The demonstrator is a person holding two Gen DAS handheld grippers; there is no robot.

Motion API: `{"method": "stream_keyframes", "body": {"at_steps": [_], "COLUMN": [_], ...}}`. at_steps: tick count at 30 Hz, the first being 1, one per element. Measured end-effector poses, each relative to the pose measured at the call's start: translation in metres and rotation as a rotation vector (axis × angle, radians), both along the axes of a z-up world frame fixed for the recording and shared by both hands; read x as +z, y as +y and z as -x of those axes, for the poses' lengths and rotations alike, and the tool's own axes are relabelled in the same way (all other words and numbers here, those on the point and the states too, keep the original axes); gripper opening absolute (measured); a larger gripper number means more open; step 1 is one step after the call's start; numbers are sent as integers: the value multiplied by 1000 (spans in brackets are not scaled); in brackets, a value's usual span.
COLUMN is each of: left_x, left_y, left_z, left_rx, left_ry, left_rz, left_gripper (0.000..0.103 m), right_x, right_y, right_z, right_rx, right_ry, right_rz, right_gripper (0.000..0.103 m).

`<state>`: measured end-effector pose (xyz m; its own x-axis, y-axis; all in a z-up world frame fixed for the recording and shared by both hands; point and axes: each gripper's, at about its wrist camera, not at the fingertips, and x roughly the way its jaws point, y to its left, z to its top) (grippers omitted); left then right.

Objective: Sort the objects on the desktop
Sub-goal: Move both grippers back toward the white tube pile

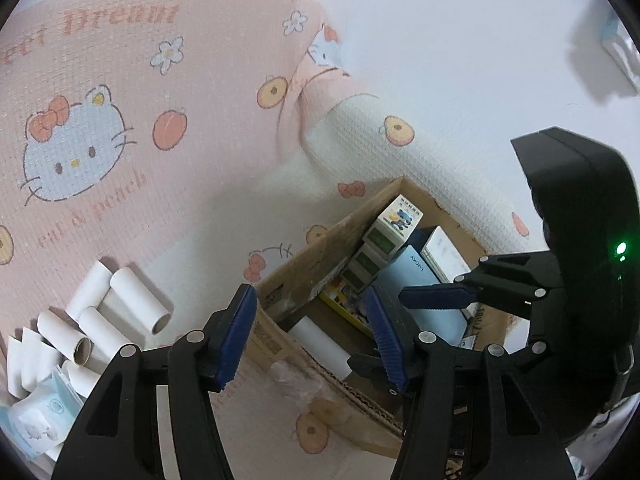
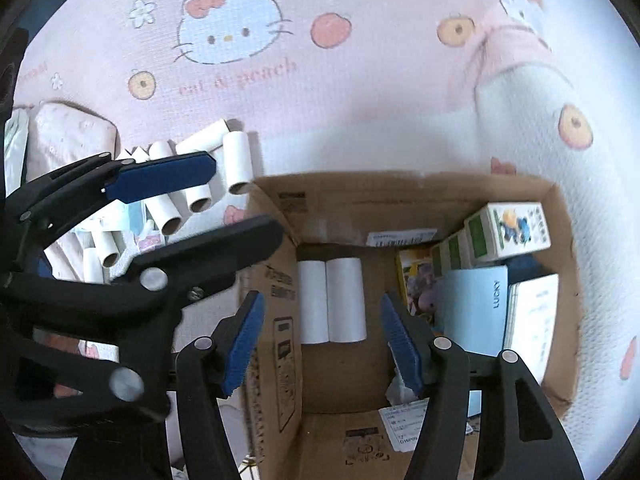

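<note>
Two black claws with blue pads hover above an open cardboard box (image 2: pixel 556 216) on a pink cartoon-cat blanket (image 2: pixel 360 92). The right claw (image 2: pixel 322 340) points steeply down into the box, jaws apart and empty, directly over two white paper rolls (image 2: pixel 332 300) lying side by side on the box floor. The left claw (image 1: pixel 308 336) is also apart and empty, over the box's near edge. More loose rolls (image 2: pixel 192 184) lie heaped on the blanket just left of the box. Likely next step: fetch another roll; approach it across its width, close squarely at mid-length, then lay it parallel beside the two.
</note>
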<state>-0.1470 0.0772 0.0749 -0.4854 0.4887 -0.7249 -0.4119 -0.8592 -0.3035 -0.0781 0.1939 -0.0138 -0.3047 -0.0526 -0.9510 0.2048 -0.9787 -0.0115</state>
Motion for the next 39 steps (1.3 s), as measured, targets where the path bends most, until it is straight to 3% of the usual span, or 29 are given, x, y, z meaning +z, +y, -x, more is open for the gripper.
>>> {"method": "stream_keyframes", "body": {"at_steps": [3,7,12,16,20,25,30,36,38,39], "left_x": [-1,-9,-36,-61,-76,-96,-127,-153,-158,-159], "left_y": [-14,-35,-72,-102,-129,-150,-186,-224,-230,-233], "left_z": [-1,-4,-15,-15,-24,-52,-81,-112,-121,-127], "left_rx": [21,45,112,165,226,268,336,448,482,512], "left_ry": [-9,-25,-29,-94,-105,-99,-192,-257,-259,-248], "left_rz": [-40,-66,-60,-80,-80,-21,-50,-128,-108,-74], "left_gripper": [62,62,65,65,65,65,64,51,35,33], "right_x": [12,5,8,-6,-20,-35,-70,-99,-110,-113], "right_y": [-13,-33,-72,-104,-129,-153,-180,-198,-207,-210], "right_z": [-4,-7,-15,-15,-16,-22,-29,-30,-30,-31], "right_rx": [19,73,156,243,303,321,377,416,423,425], "right_ry": [28,36,63,89,114,139,84,21,22,30], "right_rz": [-23,-65,-104,-157,-205,-177,-166,-59,2,33], "right_gripper": [60,63,63,63,63,64,64,64,64,64]}}
